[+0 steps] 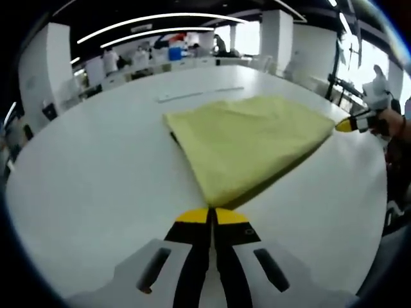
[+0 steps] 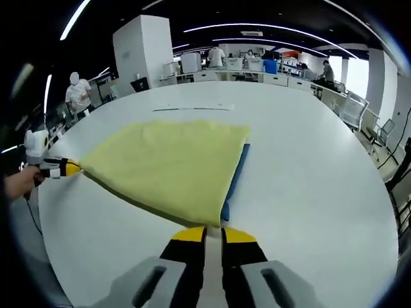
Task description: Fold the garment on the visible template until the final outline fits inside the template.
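The white table (image 1: 96,173) spreads wide, with the yellow garment (image 1: 250,138) lying flat on it, folded to a rough triangle. In the right gripper view a blue template (image 2: 234,183) peeks from under the garment's right edge. The left gripper (image 1: 210,217) has its jaws together, pinching the garment's near corner; the right gripper (image 2: 214,235) is likewise closed on its near corner. Each gripper also appears at the cloth's far corner in the other's view. Beyond the table, desks, a white pillar (image 2: 142,48) and standing people fill the far room under strip lights.
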Available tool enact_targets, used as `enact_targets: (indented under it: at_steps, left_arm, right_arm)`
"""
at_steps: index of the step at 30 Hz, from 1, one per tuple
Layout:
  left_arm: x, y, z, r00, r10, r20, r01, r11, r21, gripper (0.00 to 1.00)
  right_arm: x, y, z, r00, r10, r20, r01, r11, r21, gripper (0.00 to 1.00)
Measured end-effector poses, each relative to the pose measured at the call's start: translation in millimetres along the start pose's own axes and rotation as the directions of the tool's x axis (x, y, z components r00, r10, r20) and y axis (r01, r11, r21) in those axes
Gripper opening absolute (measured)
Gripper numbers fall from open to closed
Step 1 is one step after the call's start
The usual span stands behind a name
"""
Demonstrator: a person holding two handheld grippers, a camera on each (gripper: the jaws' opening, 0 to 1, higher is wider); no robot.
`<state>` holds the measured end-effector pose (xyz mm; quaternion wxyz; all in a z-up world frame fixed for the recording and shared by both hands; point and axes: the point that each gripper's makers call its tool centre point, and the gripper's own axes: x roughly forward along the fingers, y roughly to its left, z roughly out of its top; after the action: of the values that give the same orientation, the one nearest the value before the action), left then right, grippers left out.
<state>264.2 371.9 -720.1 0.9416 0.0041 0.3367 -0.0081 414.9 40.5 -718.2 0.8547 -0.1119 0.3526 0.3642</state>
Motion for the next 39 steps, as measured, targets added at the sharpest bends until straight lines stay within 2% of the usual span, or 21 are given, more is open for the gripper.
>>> enact_targets:
  at_steps: [5,11,25,39]
  left_arm:
    - [0,0.1,0.5,1.000,-0.004,-0.001,0.004,1.000,0.003,0.00]
    - [-2,-0.4,0.0,1.000,-0.009,0.001,0.009,1.000,0.001,0.00]
    - [-18,-3.2,-13.2,0.999,-0.022,-0.023,0.023,0.999,0.030,0.00]
    - [-36,-10.4,-31.0,0.998,-0.043,-0.051,0.044,0.999,0.028,0.00]
  right_arm:
    - [1,-1,6.4,1.000,0.000,0.016,0.000,0.999,-0.038,0.02]
    - [1,0,7.4,1.000,0.019,0.015,-0.019,0.999,-0.044,0.00]
    - [-9,9,-5.7,0.999,0.039,-0.024,-0.040,0.998,-0.044,0.00]
    - [-23,20,-21.1,0.997,0.057,-0.046,-0.060,0.997,-0.045,0.00]
